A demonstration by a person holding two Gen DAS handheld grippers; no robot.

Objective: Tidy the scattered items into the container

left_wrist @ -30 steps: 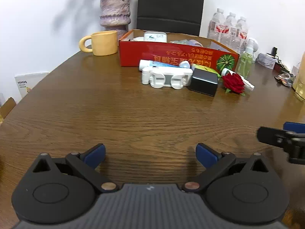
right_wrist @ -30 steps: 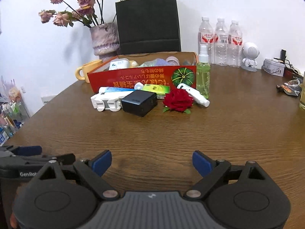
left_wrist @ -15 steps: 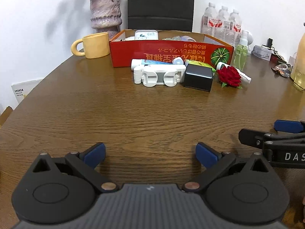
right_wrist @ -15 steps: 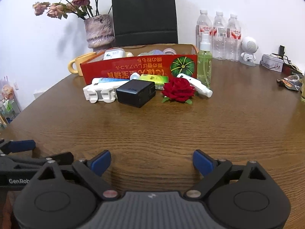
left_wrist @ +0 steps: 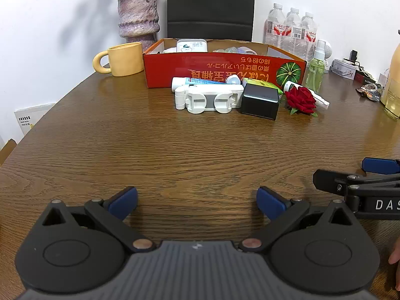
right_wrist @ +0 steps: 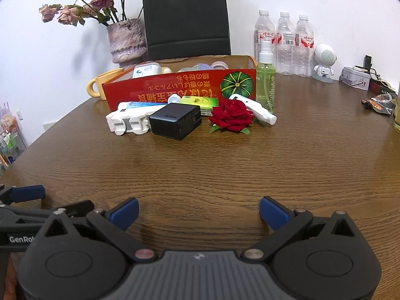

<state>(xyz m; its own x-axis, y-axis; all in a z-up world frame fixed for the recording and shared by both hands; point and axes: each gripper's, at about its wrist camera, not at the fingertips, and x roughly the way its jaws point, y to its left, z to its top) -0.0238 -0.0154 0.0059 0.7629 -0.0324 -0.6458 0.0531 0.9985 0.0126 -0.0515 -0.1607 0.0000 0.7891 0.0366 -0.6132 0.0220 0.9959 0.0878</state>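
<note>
— Where did the scattered items lie?
— Far across the table (right_wrist: 200, 170) from both grippers, the black charger (right_wrist: 175, 121) and red rose (right_wrist: 231, 115) just before the red box (right_wrist: 180, 87).
— The jaws?
— The right gripper (right_wrist: 198, 211) had just been opening, empty; the left gripper (left_wrist: 197, 202) stood wide, empty

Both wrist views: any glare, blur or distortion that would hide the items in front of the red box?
Left wrist view: sharp, strong fisheye bending of the table edge, dark corners, soft sheen on the wood, vase shadow on the wall. Right wrist view: same curvature, items by the red box crisp, black charger readable, no glare over them.
</note>
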